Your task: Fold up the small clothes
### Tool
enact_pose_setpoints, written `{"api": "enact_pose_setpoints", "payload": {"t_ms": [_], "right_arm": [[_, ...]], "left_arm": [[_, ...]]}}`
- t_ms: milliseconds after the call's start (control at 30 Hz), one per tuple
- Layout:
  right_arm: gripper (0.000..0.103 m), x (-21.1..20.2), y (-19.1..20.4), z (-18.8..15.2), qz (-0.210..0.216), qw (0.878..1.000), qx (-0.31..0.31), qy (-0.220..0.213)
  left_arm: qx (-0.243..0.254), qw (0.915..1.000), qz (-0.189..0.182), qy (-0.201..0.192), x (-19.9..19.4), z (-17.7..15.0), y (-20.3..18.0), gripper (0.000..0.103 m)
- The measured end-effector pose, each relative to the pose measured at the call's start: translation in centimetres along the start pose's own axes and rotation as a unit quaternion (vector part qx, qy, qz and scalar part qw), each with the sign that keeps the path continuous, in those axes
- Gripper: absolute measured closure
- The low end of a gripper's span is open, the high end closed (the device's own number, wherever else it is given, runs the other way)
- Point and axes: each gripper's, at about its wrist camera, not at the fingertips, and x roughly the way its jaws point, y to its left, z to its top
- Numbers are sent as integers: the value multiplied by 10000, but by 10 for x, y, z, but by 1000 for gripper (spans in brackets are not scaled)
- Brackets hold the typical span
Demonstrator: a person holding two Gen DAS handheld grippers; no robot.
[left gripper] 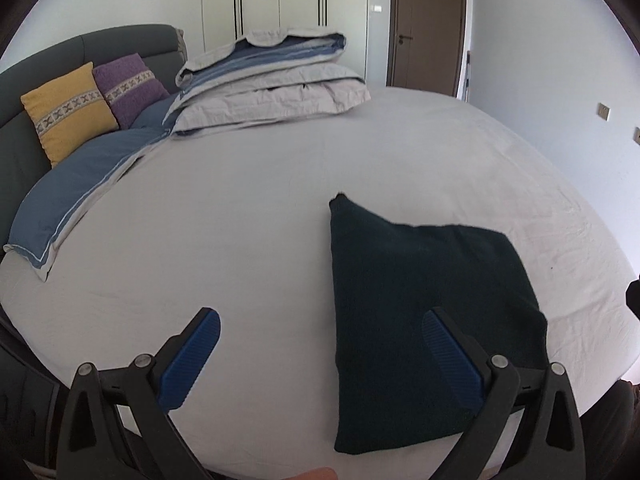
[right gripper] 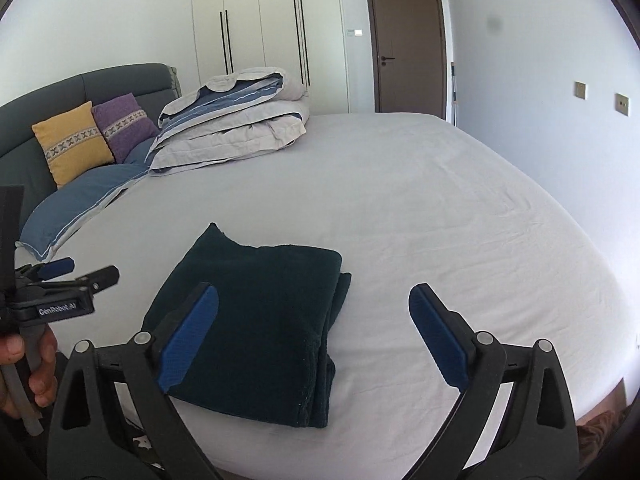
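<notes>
A dark green folded garment (left gripper: 424,312) lies flat on the white bed sheet (left gripper: 248,216) near the front edge; it also shows in the right wrist view (right gripper: 260,320), folded in layers with the stacked edges on its right. My left gripper (left gripper: 320,344) is open and empty, its right finger over the garment's near part. My right gripper (right gripper: 314,320) is open and empty, above the garment's right side. The left gripper (right gripper: 60,276) shows at the left of the right wrist view, held by a hand.
A folded grey and blue duvet (left gripper: 272,80) sits at the back of the bed. A yellow pillow (left gripper: 66,110), a purple pillow (left gripper: 130,88) and a blue pillow (left gripper: 76,192) lie by the grey headboard (left gripper: 80,48). Wardrobe and brown door (right gripper: 408,44) stand behind.
</notes>
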Motion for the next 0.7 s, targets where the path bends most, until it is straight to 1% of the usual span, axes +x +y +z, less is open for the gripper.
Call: {"api": "enact_pose_setpoints", "payload": {"t_ms": [100, 167, 267, 533, 700], "right_arm": [[6, 11, 7, -1, 30, 9991, 69, 416], [6, 23, 12, -4, -66, 9977, 67, 672], [6, 34, 17, -10, -141, 9965, 87, 825], [6, 64, 16, -23, -322, 9914, 281, 1235], [6, 76, 14, -30, -303, 9885, 356, 1440]], "left_arm": [[-44, 9998, -60, 188, 9, -13, -5, 0], [-71, 9996, -108, 257, 11, -17, -7, 0], [-89, 9992, -228, 325, 15, -22, -10, 0], [-134, 9989, -161, 424, 21, -27, -10, 0], [-110, 9988, -92, 461, 23, -30, -11, 0]]}}
